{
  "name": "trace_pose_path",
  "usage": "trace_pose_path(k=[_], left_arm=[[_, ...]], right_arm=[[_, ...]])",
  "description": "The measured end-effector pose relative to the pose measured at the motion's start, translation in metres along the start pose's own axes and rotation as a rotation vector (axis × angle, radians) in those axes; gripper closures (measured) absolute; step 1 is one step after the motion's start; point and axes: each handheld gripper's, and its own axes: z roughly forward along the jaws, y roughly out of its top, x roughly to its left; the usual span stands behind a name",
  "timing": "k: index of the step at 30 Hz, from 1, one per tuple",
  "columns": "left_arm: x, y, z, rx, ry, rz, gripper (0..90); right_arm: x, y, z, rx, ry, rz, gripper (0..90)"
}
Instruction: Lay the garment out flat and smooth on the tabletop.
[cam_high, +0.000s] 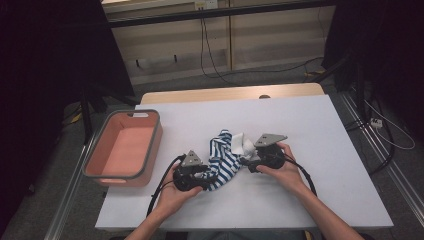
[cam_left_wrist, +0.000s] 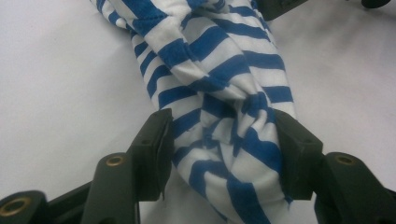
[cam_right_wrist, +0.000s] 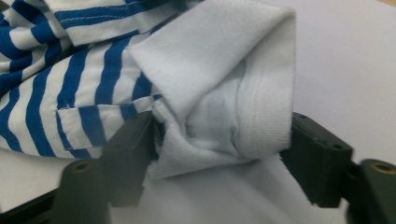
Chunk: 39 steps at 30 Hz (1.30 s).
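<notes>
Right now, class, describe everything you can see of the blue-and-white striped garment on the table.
The striped garment is soft knit cloth, blue and white stripes with a plain white ribbed band at one end. It lies crumpled and twisted on the white table, right of the pink bin. The left claw has its bunched striped end between its jaws; the right claw brackets the white end.

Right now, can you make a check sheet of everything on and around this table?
Surface: white table, wooden strip at the far edge.
Job's things: blue-and-white striped garment bunched at the middle, with a plain white part.
Clutter: empty pink bin at the left.
Grippers: left gripper has striped cloth between its jaws; right gripper has the white part between its jaws; grip not certain for either.
Cables: black cable trailing from the left gripper; more on the floor.
Surroundings: dark curtains, grey floor.
</notes>
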Motion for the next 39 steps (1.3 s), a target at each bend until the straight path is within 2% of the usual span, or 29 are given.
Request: trace_pose_path(k=[1, 2, 3, 4, 5, 6, 7, 9, 11, 12, 15, 16, 17, 18, 19, 20, 21, 25, 26, 27, 28, 29, 30, 31, 34, 35, 36, 39], left_arm=[[0.0, 0.0, 0.0, -0.002, 0.001, -0.001, 43.9], [0.0, 0.0, 0.0, -0.002, 0.001, -0.001, 43.7], [0.0, 0.0, 0.0, -0.004, 0.003, 0.0, 43.6], [0.0, 0.0, 0.0, -0.004, 0.003, 0.0, 43.4], [-0.001, 0.0, 0.0, -0.007, 0.009, 0.004, 42.8], [-0.001, 0.0, 0.0, -0.007, 0.009, 0.004, 42.5], [-0.001, 0.0, -0.001, -0.006, 0.008, 0.004, 41.5], [0.0, 0.0, -0.001, -0.006, 0.007, -0.006, 40.6], [-0.001, 0.001, -0.002, -0.016, -0.025, -0.048, 38.1], [-0.001, 0.001, -0.002, -0.016, -0.025, -0.048, 40.2], [-0.007, 0.004, -0.005, -0.042, -0.05, -0.041, 51.7], [-0.009, 0.005, -0.006, -0.052, -0.068, -0.04, 58.6], [-0.01, 0.006, -0.008, -0.062, -0.096, -0.044, 64.4], [-0.012, 0.008, -0.009, -0.072, -0.122, -0.047, 64.4], [-0.017, 0.011, -0.011, -0.088, -0.16, -0.029, 75.7], [-0.017, 0.011, -0.011, -0.088, -0.16, -0.029, 77.2], [-0.022, 0.013, -0.012, -0.092, -0.195, -0.015, 77.8], [-0.025, 0.014, -0.013, -0.087, -0.206, -0.023, 75.3], [-0.023, 0.014, -0.014, -0.09, -0.193, -0.036, 69.6], [-0.018, 0.014, -0.017, -0.104, -0.134, -0.039, 57.3], [-0.018, 0.014, -0.017, -0.104, -0.134, -0.039, 54.4], [-0.012, 0.015, -0.023, -0.145, -0.096, -0.059, 51.8], [-0.012, 0.015, -0.023, -0.145, -0.096, -0.059, 50.8], [-0.006, 0.016, -0.029, -0.18, -0.054, -0.067, 50.1], [-0.002, 0.016, -0.033, -0.189, -0.035, -0.08, 47.0], [0.001, 0.015, -0.035, -0.209, -0.007, -0.083, 46.3], [0.001, 0.015, -0.035, -0.209, -0.007, -0.083, 45.2], [0.007, 0.016, -0.039, -0.227, 0.035, -0.081, 44.4]], right_arm=[[0.003, 0.001, 0.0, -0.003, 0.0, -0.015, 43.6], [0.003, 0.001, 0.0, -0.003, 0.0, -0.015, 43.6], [0.005, 0.003, -0.001, -0.009, 0.012, -0.028, 56.2], [0.005, 0.003, -0.001, -0.009, 0.012, -0.028, 56.2], [0.009, 0.005, -0.002, -0.013, 0.014, -0.048, 66.7], [0.009, 0.005, -0.002, -0.013, 0.014, -0.048, 66.7], [0.012, 0.008, -0.004, -0.024, 0.006, -0.06, 75.9], [0.012, 0.009, -0.005, -0.027, 0.004, -0.06, 77.4], [0.01, 0.013, -0.01, -0.049, 0.004, -0.051, 80.0], [0.01, 0.013, -0.01, -0.049, 0.004, -0.051, 80.0], [0.008, 0.023, -0.018, -0.08, -0.003, -0.049, 82.2], [0.007, 0.026, -0.021, -0.097, -0.004, -0.047, 82.6], [0.006, 0.029, -0.024, -0.112, -0.007, -0.042, 82.9], [0.006, 0.029, -0.024, -0.112, -0.007, -0.042, 82.9], [0.006, 0.035, -0.031, -0.134, -0.006, -0.04, 83.8], [0.006, 0.035, -0.031, -0.134, -0.006, -0.04, 83.8], [0.008, 0.039, -0.035, -0.152, 0.0, -0.04, 85.0], [0.012, 0.041, -0.037, -0.153, 0.012, -0.049, 85.4], [0.013, 0.041, -0.036, -0.152, 0.013, -0.05, 85.5], [0.014, 0.04, -0.033, -0.14, 0.018, -0.052, 85.5], [0.015, 0.04, -0.03, -0.131, 0.019, -0.052, 85.5], [0.015, 0.039, -0.027, -0.124, 0.021, -0.053, 85.6], [0.015, 0.039, -0.027, -0.124, 0.021, -0.053, 85.6], [0.017, 0.039, -0.02, -0.113, 0.025, -0.056, 85.6], [0.02, 0.041, -0.01, -0.098, 0.031, -0.071, 85.6], [0.023, 0.045, 0.0, -0.088, 0.038, -0.079, 85.6], [0.023, 0.045, 0.0, -0.088, 0.038, -0.079, 85.6], [0.026, 0.056, 0.017, -0.083, 0.051, -0.08, 85.8]])
